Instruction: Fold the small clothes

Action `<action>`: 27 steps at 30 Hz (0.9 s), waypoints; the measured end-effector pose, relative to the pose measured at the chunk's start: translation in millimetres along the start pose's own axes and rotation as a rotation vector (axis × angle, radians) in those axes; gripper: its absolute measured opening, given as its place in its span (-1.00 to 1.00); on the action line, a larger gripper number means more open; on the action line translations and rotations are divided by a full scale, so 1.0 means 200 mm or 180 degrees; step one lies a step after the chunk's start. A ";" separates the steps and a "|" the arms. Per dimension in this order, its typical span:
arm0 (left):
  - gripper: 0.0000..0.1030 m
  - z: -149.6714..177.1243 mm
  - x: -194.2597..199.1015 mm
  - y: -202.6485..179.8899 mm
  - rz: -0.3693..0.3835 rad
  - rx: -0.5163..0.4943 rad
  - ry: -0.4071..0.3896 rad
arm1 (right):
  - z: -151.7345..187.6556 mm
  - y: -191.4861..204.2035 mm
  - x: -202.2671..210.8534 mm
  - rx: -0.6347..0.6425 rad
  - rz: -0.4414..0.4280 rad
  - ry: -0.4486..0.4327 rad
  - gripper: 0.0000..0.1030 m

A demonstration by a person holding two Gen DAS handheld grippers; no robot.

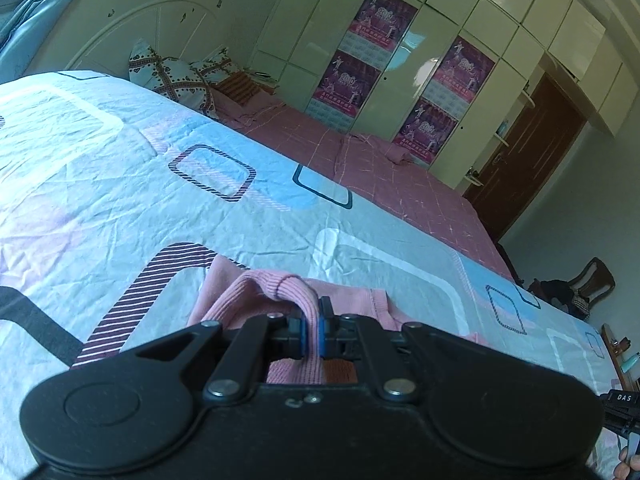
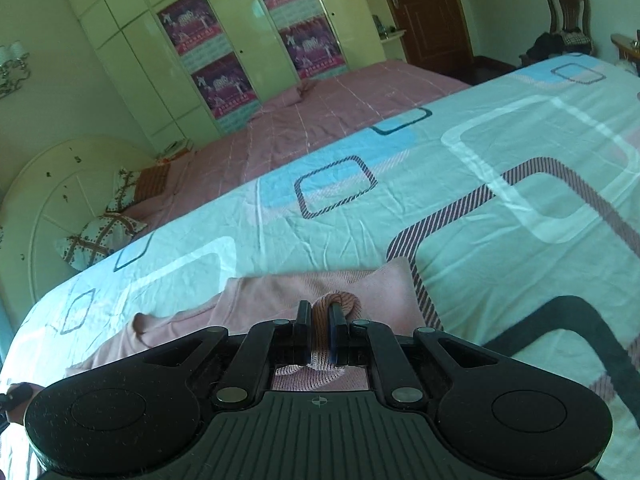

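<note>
A small pink knit garment [image 1: 256,292] lies on the patterned bedsheet [image 1: 160,184]. My left gripper [image 1: 311,320] is shut on a ribbed edge of the garment, which bunches up between the blue pads. In the right wrist view the same pink garment [image 2: 280,292] spreads out to the left, with a sleeve trailing toward the bed's edge. My right gripper [image 2: 320,322] is shut on another ribbed fold of it. Most of the cloth under both grippers is hidden by their black bodies.
A pink checked bedspread [image 1: 380,168] covers the far half of the bed. Patterned pillows [image 1: 176,76] lean on the white headboard [image 1: 120,32]. A wardrobe with posters [image 2: 224,60], a brown door [image 2: 424,12] and a chair [image 2: 568,20] stand beyond.
</note>
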State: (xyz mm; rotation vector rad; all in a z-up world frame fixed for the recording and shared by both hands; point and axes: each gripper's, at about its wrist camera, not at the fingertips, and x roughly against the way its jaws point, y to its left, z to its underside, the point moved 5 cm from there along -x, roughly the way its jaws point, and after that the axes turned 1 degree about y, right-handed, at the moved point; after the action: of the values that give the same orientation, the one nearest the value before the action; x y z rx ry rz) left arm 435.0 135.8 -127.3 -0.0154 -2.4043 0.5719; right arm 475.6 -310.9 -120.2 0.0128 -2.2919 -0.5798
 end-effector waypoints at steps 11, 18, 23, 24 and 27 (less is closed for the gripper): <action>-0.58 0.00 -0.27 0.01 -0.0391 -0.0153 0.0242 | -0.03 -0.07 -0.37 -0.0188 0.0089 0.0390 -0.85; 0.42 -0.05 -0.20 0.06 -0.0328 -0.0228 0.0062 | -0.09 -0.11 -0.39 -0.0173 0.0059 0.0283 -0.38; 0.43 -0.07 -0.18 0.08 -0.0235 -0.0521 0.0075 | -0.16 -0.15 -0.32 -0.0011 0.0065 0.0019 0.07; 0.43 -0.07 -0.20 0.08 -0.0189 -0.0554 0.0123 | -0.16 -0.16 -0.32 0.0003 0.0019 0.0005 0.07; 0.43 -0.05 -0.26 0.08 -0.0143 -0.0661 0.0263 | -0.16 -0.15 -0.34 0.0120 -0.0133 0.0059 0.07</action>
State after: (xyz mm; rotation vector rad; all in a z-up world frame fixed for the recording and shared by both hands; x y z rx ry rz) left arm 480.2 145.6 -158.2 -0.0728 -2.3667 0.2933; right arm 540.9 -338.9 -158.5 0.0843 -2.2888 -0.5556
